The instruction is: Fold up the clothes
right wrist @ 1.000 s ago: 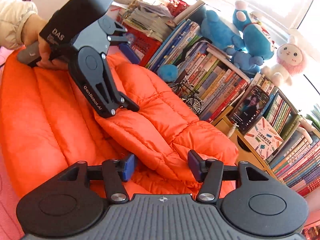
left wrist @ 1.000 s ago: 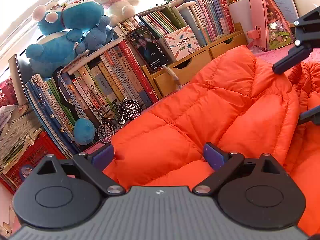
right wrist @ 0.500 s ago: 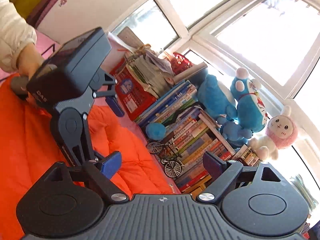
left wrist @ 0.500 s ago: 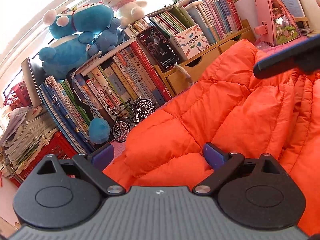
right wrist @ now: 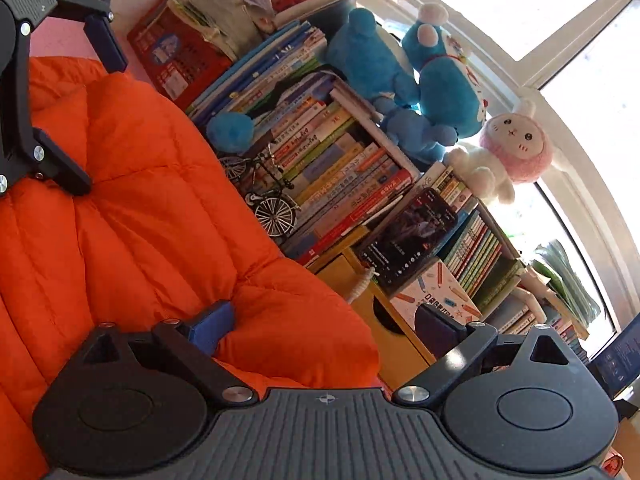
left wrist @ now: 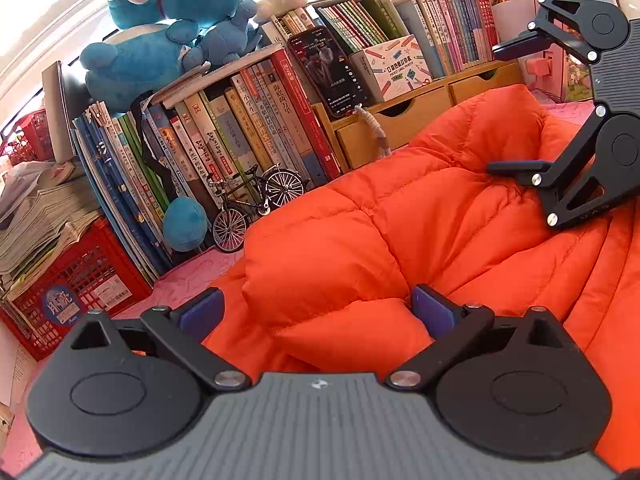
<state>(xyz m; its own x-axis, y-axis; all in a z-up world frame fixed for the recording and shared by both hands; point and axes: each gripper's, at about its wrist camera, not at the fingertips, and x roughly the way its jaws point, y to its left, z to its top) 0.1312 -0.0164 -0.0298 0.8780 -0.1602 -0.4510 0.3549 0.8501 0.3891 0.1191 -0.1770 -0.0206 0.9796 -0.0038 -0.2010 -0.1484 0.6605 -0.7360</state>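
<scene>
The puffer jacket (left wrist: 420, 220) lies on the surface (left wrist: 188, 280) before a row of books (left wrist: 240, 128). A model bicycle (left wrist: 256, 200) stands between them; plush toys (left wrist: 160, 32) sit on the books, a crate (left wrist: 80, 280) to their left.

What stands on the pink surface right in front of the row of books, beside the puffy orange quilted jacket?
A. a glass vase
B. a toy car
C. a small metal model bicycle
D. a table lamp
C: a small metal model bicycle with two spoked wheels stands before the row of books, just left of the puffy orange quilted jacket in the left wrist view.
</scene>
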